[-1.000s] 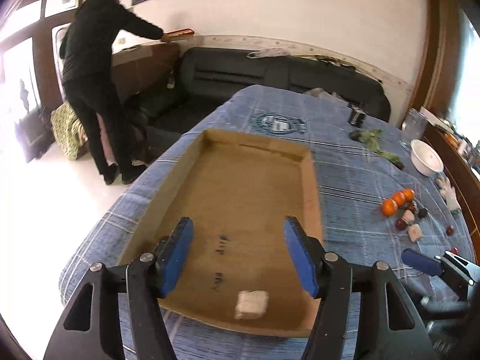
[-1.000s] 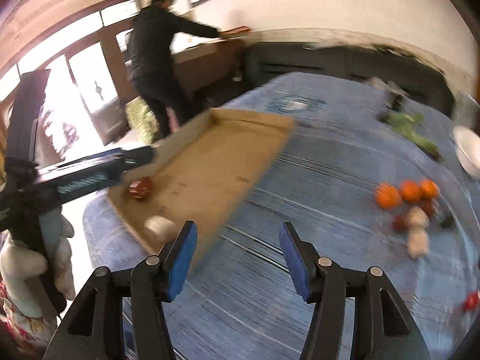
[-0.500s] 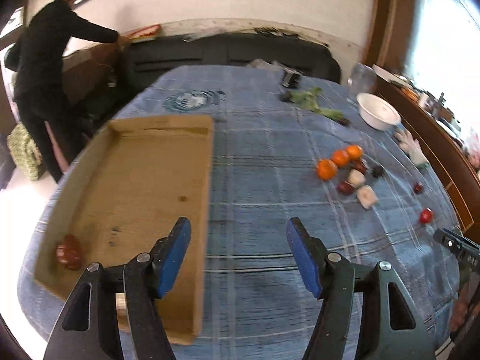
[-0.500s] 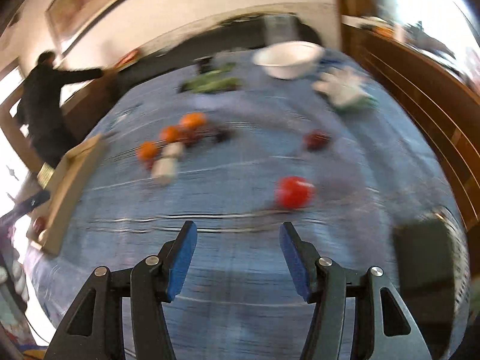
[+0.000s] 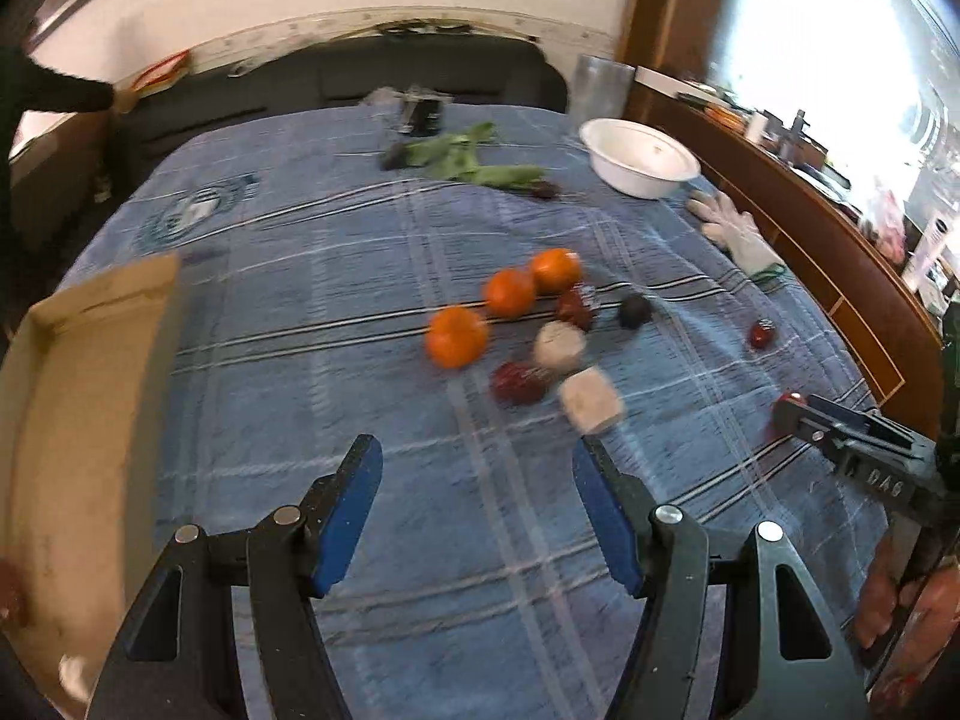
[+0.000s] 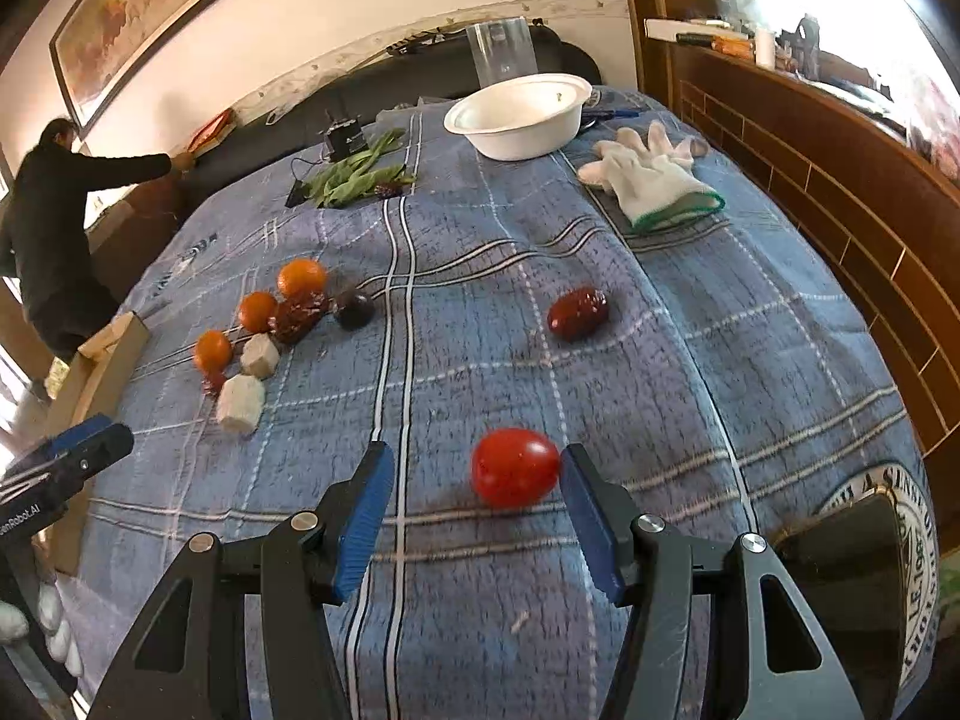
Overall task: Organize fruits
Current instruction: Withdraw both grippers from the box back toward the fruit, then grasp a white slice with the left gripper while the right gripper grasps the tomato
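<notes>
A red tomato (image 6: 515, 467) lies on the blue cloth, just inside my right gripper (image 6: 474, 483), close to its right finger; the jaws are open around it. A dark red date (image 6: 577, 312) lies beyond. A cluster with three oranges (image 5: 457, 336), white chunks (image 5: 591, 401), red dates and a dark fruit sits mid-table, ahead of my open, empty left gripper (image 5: 477, 489). The cardboard tray (image 5: 66, 414) lies at the left, with a red fruit at its near corner. The cluster also shows in the right wrist view (image 6: 258, 312).
A white bowl (image 6: 519, 114), a white glove (image 6: 654, 180), green vegetables (image 6: 354, 174) and a clear cup (image 6: 503, 51) are at the table's far end. A wooden ledge (image 6: 840, 198) runs along the right. A person (image 6: 42, 228) stands far left by the sofa.
Both grippers swung right, away from the tray. The left now faces the fruit cluster. The right has closed in on the red tomato, which now sits between its open fingers.
</notes>
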A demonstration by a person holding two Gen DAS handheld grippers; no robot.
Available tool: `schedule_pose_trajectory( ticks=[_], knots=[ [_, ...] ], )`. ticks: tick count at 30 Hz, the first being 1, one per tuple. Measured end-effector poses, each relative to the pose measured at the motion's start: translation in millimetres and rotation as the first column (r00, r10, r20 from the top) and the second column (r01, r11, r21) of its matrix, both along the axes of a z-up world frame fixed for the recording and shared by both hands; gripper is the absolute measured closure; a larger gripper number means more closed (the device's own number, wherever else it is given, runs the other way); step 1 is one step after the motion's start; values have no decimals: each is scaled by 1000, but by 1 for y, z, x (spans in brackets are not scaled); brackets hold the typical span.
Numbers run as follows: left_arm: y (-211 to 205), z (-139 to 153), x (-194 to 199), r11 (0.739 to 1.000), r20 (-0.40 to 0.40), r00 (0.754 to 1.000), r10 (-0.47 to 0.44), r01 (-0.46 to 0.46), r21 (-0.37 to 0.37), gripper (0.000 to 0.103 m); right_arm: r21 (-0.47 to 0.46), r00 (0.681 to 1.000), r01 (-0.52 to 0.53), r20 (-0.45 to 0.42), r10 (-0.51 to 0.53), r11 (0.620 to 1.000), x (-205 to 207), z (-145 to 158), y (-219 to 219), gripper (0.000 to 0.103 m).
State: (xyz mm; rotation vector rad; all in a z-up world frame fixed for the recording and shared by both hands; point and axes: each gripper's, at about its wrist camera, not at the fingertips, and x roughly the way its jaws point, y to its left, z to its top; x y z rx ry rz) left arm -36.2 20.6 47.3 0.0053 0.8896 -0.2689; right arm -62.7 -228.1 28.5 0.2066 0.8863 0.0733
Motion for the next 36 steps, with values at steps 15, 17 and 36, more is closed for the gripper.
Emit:
schedule_pose_trajectory(
  ticks=[15, 17, 36],
  knots=[
    [-66, -36, 41, 994, -75, 991, -108, 107, -16, 50, -3, 1000, 13, -17, -13, 1000, 12, -9, -3, 50],
    [-68, -38, 41, 995, -60, 994, -95, 95, -1, 61, 0, 1000, 17, -23, -17, 1000, 11, -11, -5, 52],
    [3, 7, -6, 992, 1, 1000, 24, -24, -121, 72, -39, 999, -31, 23, 32, 999, -13, 15, 19, 69]
  ],
)
